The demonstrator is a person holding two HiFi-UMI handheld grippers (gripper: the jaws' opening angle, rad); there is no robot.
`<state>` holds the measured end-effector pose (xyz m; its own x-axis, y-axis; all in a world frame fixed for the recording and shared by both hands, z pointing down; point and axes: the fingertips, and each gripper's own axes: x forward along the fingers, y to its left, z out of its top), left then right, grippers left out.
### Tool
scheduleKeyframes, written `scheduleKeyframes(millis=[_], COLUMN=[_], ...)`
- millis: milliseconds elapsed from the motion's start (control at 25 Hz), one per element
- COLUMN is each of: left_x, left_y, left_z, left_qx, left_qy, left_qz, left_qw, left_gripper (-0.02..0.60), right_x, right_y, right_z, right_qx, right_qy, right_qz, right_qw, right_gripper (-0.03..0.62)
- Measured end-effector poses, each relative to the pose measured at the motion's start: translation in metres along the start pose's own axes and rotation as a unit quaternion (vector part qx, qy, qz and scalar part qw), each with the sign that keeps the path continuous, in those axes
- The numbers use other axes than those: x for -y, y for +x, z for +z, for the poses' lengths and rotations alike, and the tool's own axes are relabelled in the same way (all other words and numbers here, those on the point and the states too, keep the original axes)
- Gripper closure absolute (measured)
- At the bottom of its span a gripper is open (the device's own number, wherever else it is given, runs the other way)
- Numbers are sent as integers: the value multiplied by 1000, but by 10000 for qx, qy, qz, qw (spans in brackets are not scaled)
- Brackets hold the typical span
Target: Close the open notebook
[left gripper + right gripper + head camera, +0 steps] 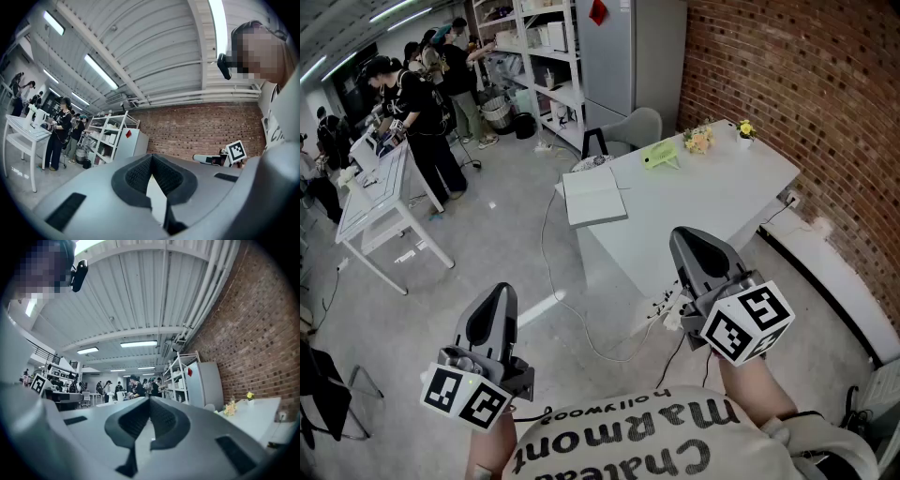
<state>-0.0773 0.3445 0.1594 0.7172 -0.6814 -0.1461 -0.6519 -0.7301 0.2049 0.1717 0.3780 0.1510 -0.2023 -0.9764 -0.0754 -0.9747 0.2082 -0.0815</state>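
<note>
Open notebook (594, 195) lies flat on bench (712, 187) corner, well ahead of you. Left gripper (501, 292), right gripper (692, 236): fingers closed, empty, held low. Step closer first, then hook one cover edge and fold it over.

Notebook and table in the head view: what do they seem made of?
Notebook: looks like paper, with matte pale pages lying flat and a fold across. Table: smooth white top, probably laminate or painted board; too far to be sure.
</note>
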Motion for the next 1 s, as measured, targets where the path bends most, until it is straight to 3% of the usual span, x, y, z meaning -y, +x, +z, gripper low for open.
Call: scheduleKeyframes(millis=[520,1000], left_x=[-78,-119], left_y=[25,35], left_z=[-10,-50], left_qx=[-123,-577], left_qy=[-99,-526], left_qz=[-221,16], left_qw=[9996,9969], left_gripper=[580,580], right_x=[-12,-9], right_y=[66,98], right_z=[-34,-74], right_qx=[-108,-789], right_qy=[349,464], right_qz=[-190,-267], right_qw=[9992,9954], right_gripper=[591,591])
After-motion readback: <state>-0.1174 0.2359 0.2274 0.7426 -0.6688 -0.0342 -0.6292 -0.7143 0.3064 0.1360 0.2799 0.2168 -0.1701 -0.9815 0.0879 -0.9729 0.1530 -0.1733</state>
